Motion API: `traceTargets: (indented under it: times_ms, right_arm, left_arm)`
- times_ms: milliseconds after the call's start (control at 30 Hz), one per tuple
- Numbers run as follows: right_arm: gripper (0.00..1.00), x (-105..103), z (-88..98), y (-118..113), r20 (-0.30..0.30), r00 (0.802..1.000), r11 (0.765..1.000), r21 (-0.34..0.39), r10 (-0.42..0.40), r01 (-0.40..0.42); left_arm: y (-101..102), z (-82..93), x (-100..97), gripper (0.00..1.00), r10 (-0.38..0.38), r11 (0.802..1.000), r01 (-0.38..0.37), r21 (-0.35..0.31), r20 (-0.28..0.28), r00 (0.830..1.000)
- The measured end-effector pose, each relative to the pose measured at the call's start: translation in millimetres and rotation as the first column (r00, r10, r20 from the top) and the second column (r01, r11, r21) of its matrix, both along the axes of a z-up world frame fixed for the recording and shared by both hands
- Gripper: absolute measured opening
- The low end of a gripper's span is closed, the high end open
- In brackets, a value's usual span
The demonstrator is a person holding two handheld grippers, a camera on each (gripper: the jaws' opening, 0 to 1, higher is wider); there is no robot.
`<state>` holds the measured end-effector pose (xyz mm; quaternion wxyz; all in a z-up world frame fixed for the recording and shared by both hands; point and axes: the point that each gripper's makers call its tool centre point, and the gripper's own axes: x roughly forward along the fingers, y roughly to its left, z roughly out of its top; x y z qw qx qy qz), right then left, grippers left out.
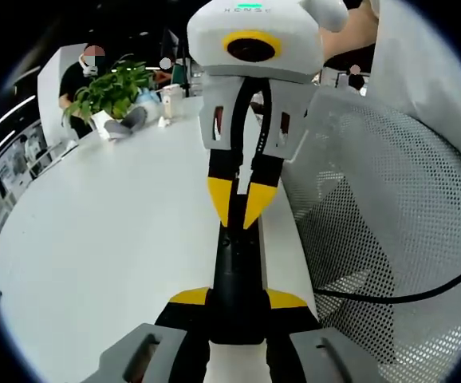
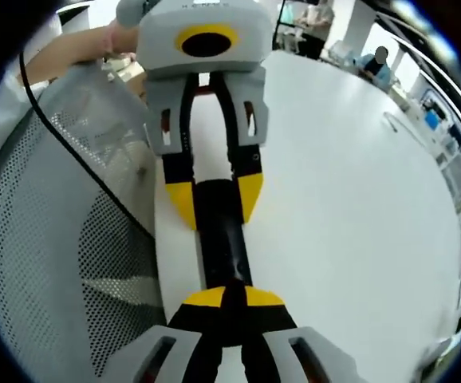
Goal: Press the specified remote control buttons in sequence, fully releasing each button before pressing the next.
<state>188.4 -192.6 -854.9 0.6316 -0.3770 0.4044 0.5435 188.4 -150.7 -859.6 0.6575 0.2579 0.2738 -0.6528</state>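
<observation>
A broad white table [image 1: 95,255] carries the scene, with a perforated mesh chair back [image 1: 390,239] standing just beside its edge and a potted green plant [image 1: 111,92] far off on the tabletop. The black remote control [image 1: 237,287] lies between the two grippers, its long axis running straight from one to the other, so each tool meets an end of it. In the left gripper view the left gripper [image 1: 238,307] has its yellow-tipped jaws clamped on the near end of the remote, a jaw on each side. The right gripper [image 1: 242,211] faces it from the far end, its yellow tips drawn nearly together and resting on the remote's top face, apparently on a button, though the buttons themselves are too dark to make out. In the right gripper view the remote control [image 2: 221,239] reaches away from the right gripper [image 2: 224,299] toward the left gripper [image 2: 214,195] holding it. The press seems under way; a full lift-off should come next.
</observation>
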Motion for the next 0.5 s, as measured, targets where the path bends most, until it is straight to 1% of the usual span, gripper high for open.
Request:
traceTargets:
  times_ms: [67, 100, 133, 200, 300, 500]
  right_arm:
    - [0.04, 0.2, 0.4, 0.1, -0.001, 1.0, 1.0, 0.003, -0.009, 0.009]
    - [0.04, 0.2, 0.6, 0.1, 0.0, 1.0, 1.0, 0.003, 0.001, -0.001]
    - [0.04, 0.5, 1.0, 0.1, -0.004, 1.0, 1.0, 0.005, 0.013, -0.012]
    - [0.04, 2.2, 1.6, -0.1, -0.023, 1.0, 1.0, 0.009, 0.004, -0.004]
    - [0.04, -0.6, 1.8, -1.1, -0.02, 1.0, 1.0, 0.003, 0.024, -0.024]
    - [0.05, -2.7, 1.9, -4.5, -0.024, 1.0, 1.0, 0.003, 0.013, -0.013]
  left_arm:
    - [0.0, 0.0, 0.0, 0.24, 0.0, 1.0, 0.0, 0.0, 0.0, 1.0]
    - [0.0, 0.2, -0.1, 0.24, 0.0, 1.0, 0.0, -0.001, 0.0, 1.0]
    - [0.0, 0.2, -0.1, 0.24, 0.002, 1.0, -0.002, -0.001, 0.0, 1.0]
    - [0.1, 0.3, 0.0, 0.24, 0.005, 1.0, -0.005, -0.001, 0.001, 1.0]
    - [0.2, 0.4, 0.1, 0.24, 0.006, 1.0, -0.006, -0.001, 0.0, 1.0]
    - [0.4, 0.6, 0.0, 0.24, 0.004, 1.0, -0.004, -0.003, -0.002, 1.0]
